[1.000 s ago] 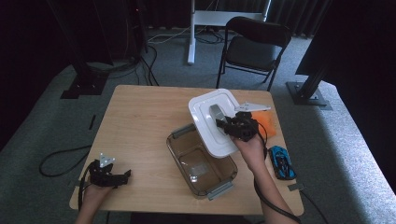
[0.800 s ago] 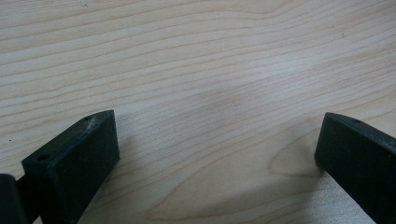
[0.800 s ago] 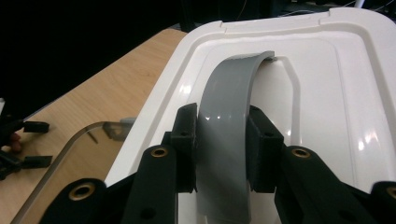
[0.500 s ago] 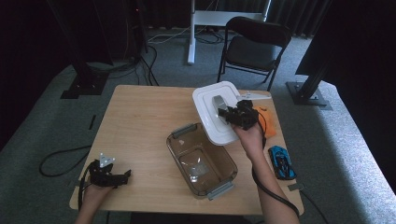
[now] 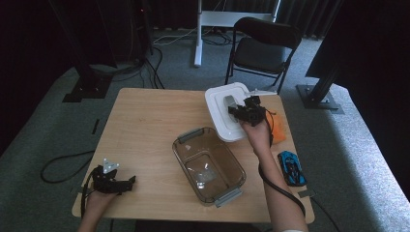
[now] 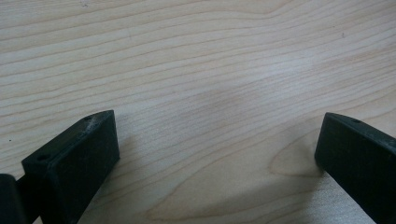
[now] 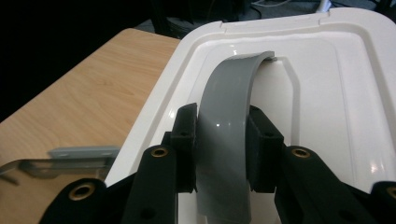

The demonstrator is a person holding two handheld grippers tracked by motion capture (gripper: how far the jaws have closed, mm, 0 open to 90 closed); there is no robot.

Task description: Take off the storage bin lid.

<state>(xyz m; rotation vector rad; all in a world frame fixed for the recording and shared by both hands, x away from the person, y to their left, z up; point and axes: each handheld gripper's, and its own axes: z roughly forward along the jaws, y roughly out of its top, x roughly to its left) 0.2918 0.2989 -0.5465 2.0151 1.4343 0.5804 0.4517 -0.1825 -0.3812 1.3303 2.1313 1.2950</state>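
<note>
Right claw (image 7: 222,140) clamped on grey handle (image 7: 229,107) of white lid (image 5: 223,116), lid beyond clear container (image 5: 209,164), toward surface (image 5: 145,125) far right edge. Left claw (image 6: 215,149) released, well apart from container at near left corner.

Gripper (image 7: 223,154) clamped on lid handle (image 7: 229,112)

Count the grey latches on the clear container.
2: one latch on the clear container's far end, one latch on its near end, towards the person. None look hidden.
</note>
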